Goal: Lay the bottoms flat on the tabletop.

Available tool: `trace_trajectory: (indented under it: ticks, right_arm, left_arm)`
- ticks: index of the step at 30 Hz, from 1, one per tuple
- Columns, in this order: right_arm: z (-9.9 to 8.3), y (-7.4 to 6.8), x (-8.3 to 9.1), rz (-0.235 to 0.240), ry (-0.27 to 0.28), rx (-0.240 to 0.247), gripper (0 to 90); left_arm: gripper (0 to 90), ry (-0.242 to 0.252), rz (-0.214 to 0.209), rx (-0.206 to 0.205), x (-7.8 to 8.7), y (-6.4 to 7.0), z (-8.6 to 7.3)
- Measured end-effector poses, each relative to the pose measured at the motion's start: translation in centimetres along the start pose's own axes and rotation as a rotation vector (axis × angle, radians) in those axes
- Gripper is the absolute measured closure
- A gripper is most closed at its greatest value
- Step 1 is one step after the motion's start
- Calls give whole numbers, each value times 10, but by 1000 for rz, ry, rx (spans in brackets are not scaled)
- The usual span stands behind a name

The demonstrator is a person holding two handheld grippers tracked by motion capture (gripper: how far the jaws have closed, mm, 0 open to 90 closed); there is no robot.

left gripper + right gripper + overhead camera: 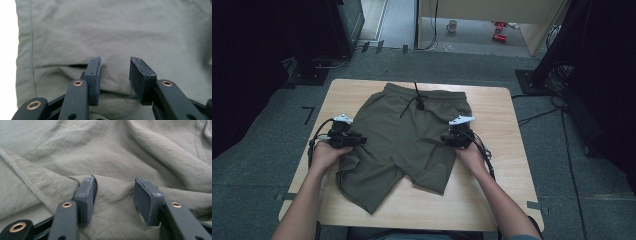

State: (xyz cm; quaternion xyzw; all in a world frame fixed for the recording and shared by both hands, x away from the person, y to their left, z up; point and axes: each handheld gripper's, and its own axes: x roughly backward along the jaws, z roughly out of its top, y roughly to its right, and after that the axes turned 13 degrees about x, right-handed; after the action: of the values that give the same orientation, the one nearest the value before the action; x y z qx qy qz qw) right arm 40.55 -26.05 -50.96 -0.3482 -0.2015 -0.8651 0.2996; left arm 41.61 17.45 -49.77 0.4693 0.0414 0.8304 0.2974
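A pair of olive-green shorts [407, 145] lies flat on the wooden table [492, 195], waistband and black drawstring [418, 101] at the far side, legs toward me. My left gripper [348, 139] rests at the shorts' left edge. In the left gripper view it [115, 63] stands open, jaws astride a low fold of the fabric [112, 30]. My right gripper [457, 136] sits at the shorts' right edge. The right gripper view shows it [115, 182] open too, with a raised ridge of cloth [100, 150] between the pads, not pinched.
Bare table wood runs along the front edge and both sides of the shorts. On the floor beyond stand a white mug [452, 26] and red objects [499, 31]. Dark equipment [557, 55] and cables flank the table at right, dark cabinets [332, 30] at left.
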Motion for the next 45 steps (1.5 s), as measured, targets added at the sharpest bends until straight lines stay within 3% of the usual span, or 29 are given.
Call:
trace_trajectory:
  ticks: [6, 10, 18, 23, 28, 33, 37, 40, 45]
  right_arm:
    - [14, 9, -14, 10, -4, 7, 511]
    - [21, 16, -22, 10, 4, 11, 513]
    - [27, 29, -34, -5, 22, -3, 498]
    - [30, 29, -32, -12, 3, -4, 522]
    - [37, 21, -13, -8, 23, -19, 532]
    - [45, 7, 7, -2, 59, 9, 527]
    - [47, -3, 15, 26, 73, 0, 528]
    - [48, -22, 22, 60, 77, 21, 528]
    - [47, -41, 23, 105, 86, 34, 525]
  left_arm:
    - [602, 10, -7, 18, 4, -1, -6]
    - [595, 10, 0, 1, 5, 2, -9]
    - [593, -23, -45, 1, 13, 7, -23]
    - [586, -16, -57, 12, 16, 5, -27]
    - [583, 20, -59, 0, 21, 9, -27]
    - [580, 35, -79, -15, 28, 16, -29]
    - [580, 19, -82, -34, 29, 19, -34]
    - [582, -2, -74, -45, 29, 20, -40]
    - [585, -3, -64, -54, 33, 19, -45]
